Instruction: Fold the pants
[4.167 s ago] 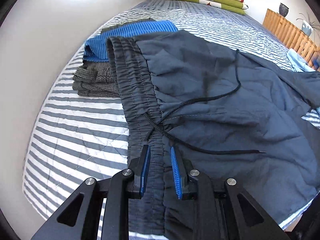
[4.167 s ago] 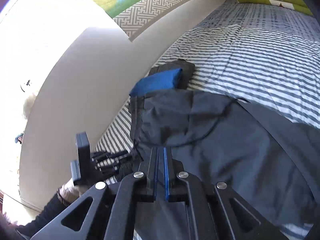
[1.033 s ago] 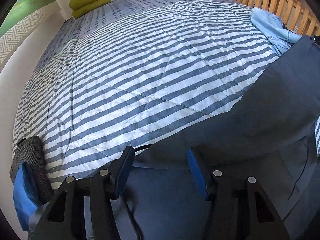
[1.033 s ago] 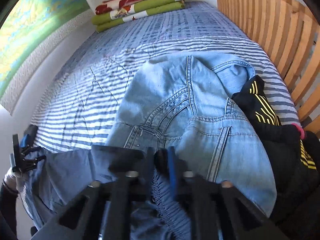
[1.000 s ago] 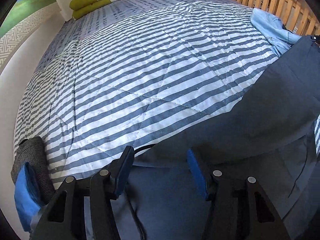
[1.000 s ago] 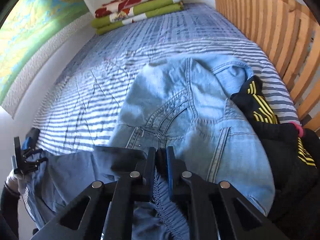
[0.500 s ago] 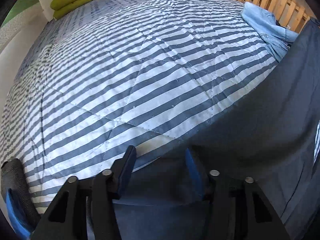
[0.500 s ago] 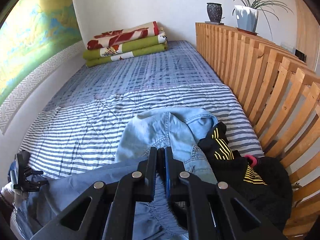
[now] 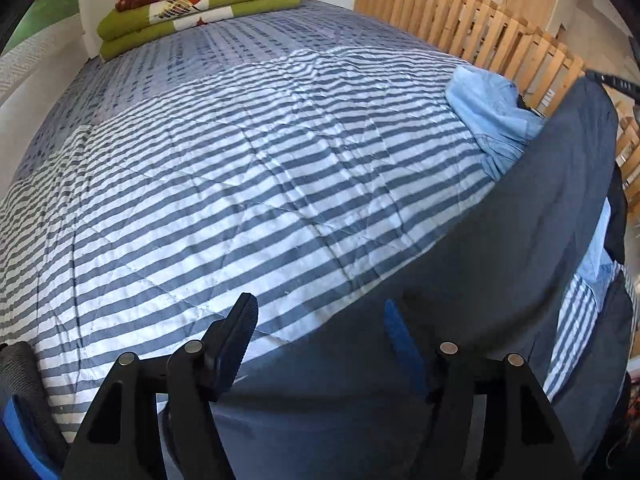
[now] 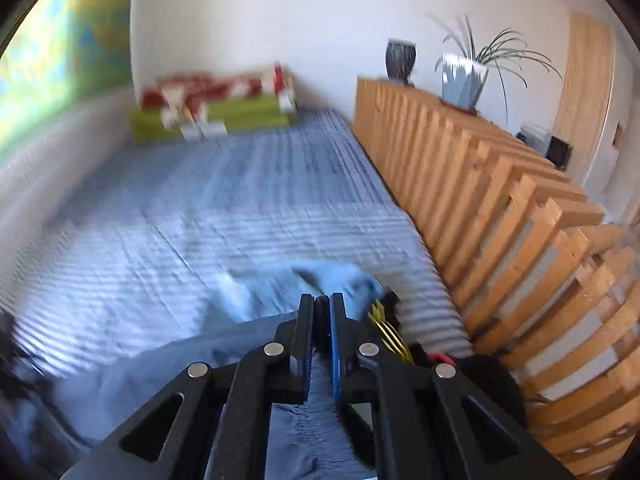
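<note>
Left tongs (image 9: 320,344): I hold them low at 6 o'clock, and the jaws are opening; the dark pants (image 9: 500,264) lie under and between them, but the pads do not press the cloth.
Right tongs (image 10: 321,320): mine too, closed narrow on the gathered waistband of the pants, which hangs from the pads towards 6 o'clock.
Pants: stretched in a long dark band, from my left tongs at 6 o'clock up to 2 o'clock in the left view; one end lifted, the rest draped on the bed (image 9: 240,168).
Done: I judge little as yet; the pants look drawn out long, with no neat fold to be seen.
Left: laying them flat, then the folds themselves.
Further off: jeans (image 9: 492,120) at 2 o'clock, just beside the pants; a black and yellow garment (image 10: 390,330) near the wooden rail (image 10: 500,208).
Far end: folded blankets (image 9: 200,4) at 11 o'clock.
</note>
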Tool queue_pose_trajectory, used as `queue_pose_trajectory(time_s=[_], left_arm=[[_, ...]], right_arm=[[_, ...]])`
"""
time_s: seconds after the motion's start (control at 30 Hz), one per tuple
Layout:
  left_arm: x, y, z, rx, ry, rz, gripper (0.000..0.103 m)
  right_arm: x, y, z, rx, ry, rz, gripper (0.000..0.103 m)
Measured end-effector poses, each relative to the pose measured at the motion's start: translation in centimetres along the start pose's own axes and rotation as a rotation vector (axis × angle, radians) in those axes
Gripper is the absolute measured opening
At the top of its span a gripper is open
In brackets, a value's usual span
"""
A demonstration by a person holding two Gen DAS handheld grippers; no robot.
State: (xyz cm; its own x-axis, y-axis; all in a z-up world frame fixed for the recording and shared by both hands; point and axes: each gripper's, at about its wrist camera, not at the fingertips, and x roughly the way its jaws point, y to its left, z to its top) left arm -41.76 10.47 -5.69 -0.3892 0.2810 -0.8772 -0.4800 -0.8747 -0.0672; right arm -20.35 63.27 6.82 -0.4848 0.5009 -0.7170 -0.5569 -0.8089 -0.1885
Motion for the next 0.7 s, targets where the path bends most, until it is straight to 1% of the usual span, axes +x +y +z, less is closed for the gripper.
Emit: queue_pose_trajectory(time_s=[0.03, 0.07, 0.13, 0.17, 0.2, 0.3, 0.33, 0.37, 0.47, 0.5, 0.57, 0.6, 0.63, 0.67, 0.7], left_arm=[[-0.2, 0.6, 0.0, -0.013, -0.004, 0.017, 0.069], [-0.8, 1.1, -0.5, -0.022, -0.013, 0.032, 0.068], [-2.2, 1.1, -1.8, -0.034, -0.029, 0.029, 0.061], [-2.9, 0.9, -2.8, -0.038, -0.022, 0.015, 0.054], [-3.4, -0.1, -3.8, -0.024, -0.007, -0.010, 0.048], [-4.0, -5.6, -6.9, 0.108, 0.042, -0.077, 0.045], [-3.7, -7.8, -7.7, 0.160, 0.066, -0.115, 0.044], [-3.2, -9.6, -8.2, 0.200, 0.084, -0.135, 0.043], [-1.0, -14.0, -8.8, 0.290, 0.127, -0.167, 0.042], [0.0, -15.0, -8.9, 0.301, 0.145, -0.157, 0.038], [1.7, -16.0, -9.1, 0.301, 0.193, -0.163, 0.028], [2.4, -16.3, -9.2, 0.301, 0.208, -0.147, 0.027], [2.7, -16.5, -9.3, 0.306, 0.207, -0.139, 0.027], [2.6, -16.8, -9.3, 0.315, 0.195, -0.142, 0.025], [2.5, -17.0, -9.4, 0.325, 0.194, -0.153, 0.013]], right_arm=[[1.2, 0.3, -0.7, -0.018, 0.033, -0.022, 0.006], [2.3, 0.2, -1.4, -0.013, 0.061, -0.016, 0.006], [3.9, 0.1, -2.5, 0.010, 0.099, -0.002, 0.006], [4.5, 0.2, -2.8, 0.013, 0.110, -0.005, 0.006], [5.2, 0.2, -2.9, 0.017, 0.122, -0.005, 0.007], [6.6, 0.4, -2.8, 0.044, 0.155, 0.004, 0.007], [6.8, 0.7, -2.6, 0.046, 0.155, 0.002, 0.007], [6.9, 0.9, -2.5, 0.043, 0.155, -0.004, 0.007], [7.3, 1.4, -2.4, 0.038, 0.159, -0.009, 0.007], [7.4, 1.6, -2.4, 0.033, 0.161, -0.013, 0.007], [7.4, 1.9, -2.5, 0.019, 0.165, -0.020, 0.007], [7.4, 2.0, -2.4, 0.016, 0.165, -0.021, 0.007], [7.4, 2.0, -2.4, 0.014, 0.165, -0.016, 0.007], [7.3, 2.0, -2.4, 0.012, 0.163, -0.016, 0.007], [7.3, 1.9, -2.4, 0.014, 0.162, -0.017, 0.007]])
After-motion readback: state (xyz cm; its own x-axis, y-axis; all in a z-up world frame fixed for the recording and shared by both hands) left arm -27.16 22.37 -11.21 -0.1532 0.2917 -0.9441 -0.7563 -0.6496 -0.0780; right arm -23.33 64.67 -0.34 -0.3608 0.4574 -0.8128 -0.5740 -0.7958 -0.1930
